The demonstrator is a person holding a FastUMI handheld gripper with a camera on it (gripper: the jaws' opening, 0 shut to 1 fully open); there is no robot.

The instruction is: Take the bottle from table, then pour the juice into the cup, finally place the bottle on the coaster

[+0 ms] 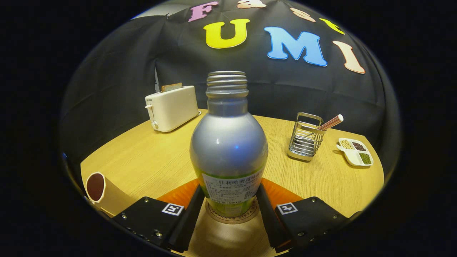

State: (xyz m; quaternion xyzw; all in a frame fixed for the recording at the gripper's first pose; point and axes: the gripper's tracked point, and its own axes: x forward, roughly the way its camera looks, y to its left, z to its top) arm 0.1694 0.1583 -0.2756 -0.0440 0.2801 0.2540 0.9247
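Jaws sit closest to cam, one finger each side of the bottle [228, 150] at its lower label band, both fingers look pressed against it, so gripper [230, 205] is clamped on the bottle. Bottle is upright, cap off (bare threads at the neck), long axis vertical, dead centre between the fingers. Its base is over the round coaster [232, 217] on the counter [150, 160]. Can't tell if base is touching the coaster or just above it; orange mat under the coaster shows either side of the jaws.

Cup [96, 187] is well off to the left of the jaws, near the counter edge; dark contents visible inside.

My read: pour likely done, placement step in hand. Key relation = bottle axis vertical + centred on coaster; release only needs the jaws to part sideways w/o tipping it.

Beyond: toaster [171, 107] back left, wire holder [306, 141] and divided dish [356, 151] to the right, all well apart from the bottle.
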